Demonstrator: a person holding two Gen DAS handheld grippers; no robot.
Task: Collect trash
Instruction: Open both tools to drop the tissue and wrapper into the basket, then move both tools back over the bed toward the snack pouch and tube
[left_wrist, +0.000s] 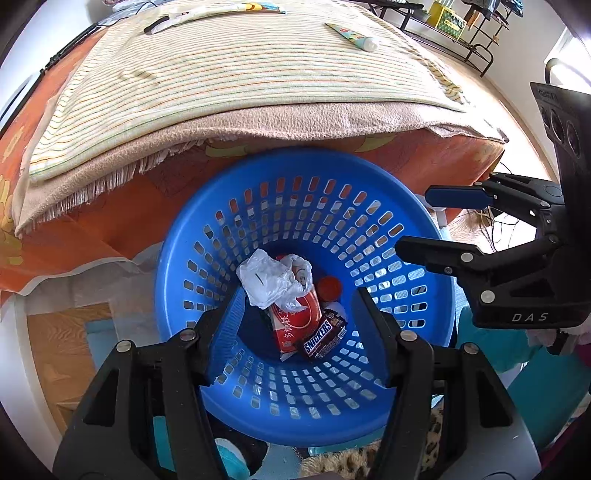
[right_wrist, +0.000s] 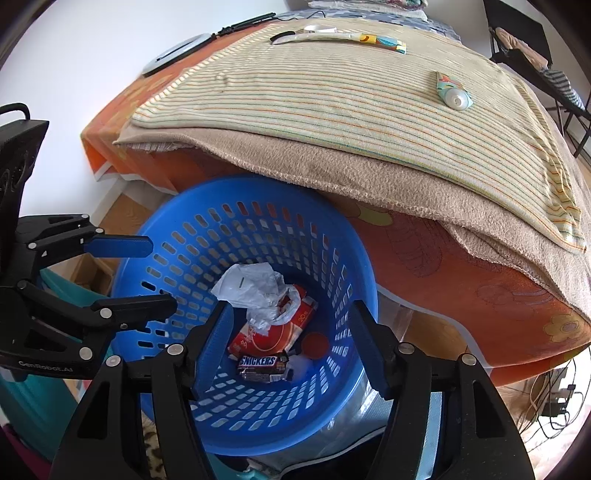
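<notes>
While both tongs hang over its mouth, the round blue perforated plastic basket (left_wrist: 207, 236) stands below them against the orange flowered bedcover (right_wrist: 461, 280), which lies beyond the tongs under a beige striped blanket (left_wrist: 229, 81). The left gripper (left_wrist: 297, 299) and the right gripper (right_wrist: 291, 312) each have their jaws spread fairly wide with nothing between them. Straight beneath the fingertips, at the basket's bottom, lie a crumpled white plastic bag (left_wrist: 269, 280), a red and white tissue pack (right_wrist: 273, 336), a brown Snickers wrapper (right_wrist: 263, 365) and a small round orange cap (left_wrist: 329, 288).
</notes>
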